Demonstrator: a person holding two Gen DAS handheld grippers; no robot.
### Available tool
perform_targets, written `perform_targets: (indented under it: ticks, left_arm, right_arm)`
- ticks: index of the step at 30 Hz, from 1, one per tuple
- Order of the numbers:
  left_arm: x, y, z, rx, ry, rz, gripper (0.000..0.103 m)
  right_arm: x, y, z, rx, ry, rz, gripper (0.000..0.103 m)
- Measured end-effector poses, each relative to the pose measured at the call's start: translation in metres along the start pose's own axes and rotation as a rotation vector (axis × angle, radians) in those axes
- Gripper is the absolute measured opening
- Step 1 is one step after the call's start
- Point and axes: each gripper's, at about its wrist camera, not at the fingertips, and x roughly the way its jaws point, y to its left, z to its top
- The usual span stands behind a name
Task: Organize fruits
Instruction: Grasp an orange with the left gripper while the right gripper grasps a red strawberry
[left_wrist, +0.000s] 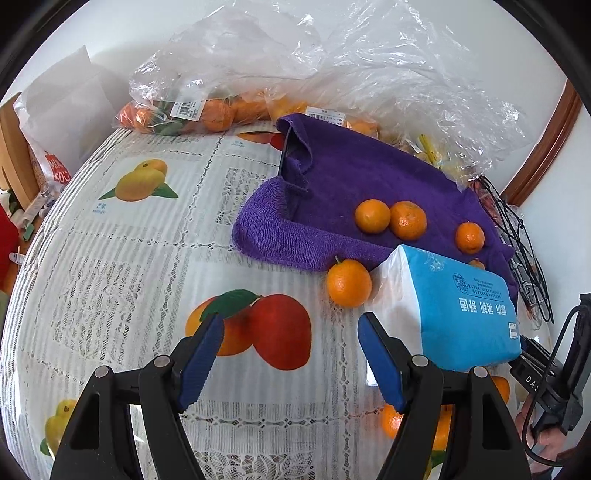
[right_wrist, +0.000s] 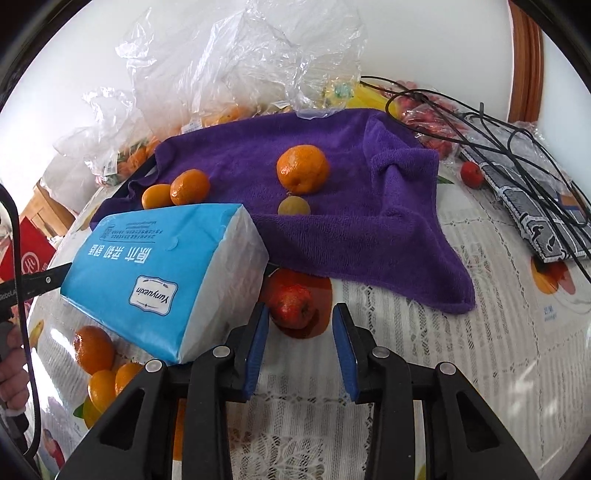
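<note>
Three mandarins (left_wrist: 372, 216) lie on a purple towel (left_wrist: 354, 184), and one mandarin (left_wrist: 348, 282) sits on the tablecloth by the towel's edge. My left gripper (left_wrist: 290, 354) is open and empty, just short of that mandarin. In the right wrist view a small red fruit (right_wrist: 291, 311) lies on the tablecloth just ahead of my open, empty right gripper (right_wrist: 298, 338). A large mandarin (right_wrist: 303, 168), a small yellowish fruit (right_wrist: 293, 205) and two mandarins (right_wrist: 190, 187) lie on the towel (right_wrist: 369, 206). More mandarins (right_wrist: 93, 349) sit left of the tissue pack.
A blue tissue pack (left_wrist: 461, 306) lies between the grippers, also in the right wrist view (right_wrist: 162, 273). Plastic bags of oranges (left_wrist: 207, 107) line the back. Black cables (right_wrist: 480, 122) and a patterned pouch (right_wrist: 535, 206) lie at right, with a small red fruit (right_wrist: 471, 174).
</note>
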Motion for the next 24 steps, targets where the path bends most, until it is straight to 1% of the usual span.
perform_targets:
  ticks: [5, 8, 10, 17, 19, 21, 22, 24]
  left_arm:
    - [0.008, -0.004, 0.006, 0.010, 0.010, -0.007, 0.073]
    - [0.012, -0.005, 0.007, 0.011, 0.015, -0.015, 0.073]
    - [0.014, -0.007, 0.008, 0.018, 0.018, -0.022, 0.073]
    - [0.019, -0.012, 0.015, 0.038, 0.014, -0.035, 0.072]
    - [0.022, -0.012, 0.017, 0.039, 0.017, -0.050, 0.068]
    - [0.027, -0.012, 0.019, 0.040, 0.024, -0.065, 0.062]
    - [0.029, -0.013, 0.019, 0.039, 0.027, -0.082, 0.061]
    - [0.032, -0.015, 0.020, 0.041, 0.035, -0.116, 0.055]
  right_arm:
    - [0.002, -0.002, 0.003, -0.036, -0.001, 0.010, 0.036]
    - [0.001, 0.000, 0.002, -0.052, 0.002, 0.017, 0.026]
    - [0.000, 0.000, 0.001, -0.048, 0.002, 0.015, 0.026]
    - [-0.008, -0.016, 0.002, 0.026, -0.005, 0.008, 0.026]
    - [-0.011, -0.019, 0.002, 0.033, -0.014, -0.007, 0.026]
    - [-0.013, -0.021, 0.002, 0.038, -0.016, -0.006, 0.026]
    - [-0.013, -0.021, 0.003, 0.042, -0.017, -0.006, 0.026]
    - [-0.014, -0.024, 0.003, 0.045, -0.019, -0.008, 0.026]
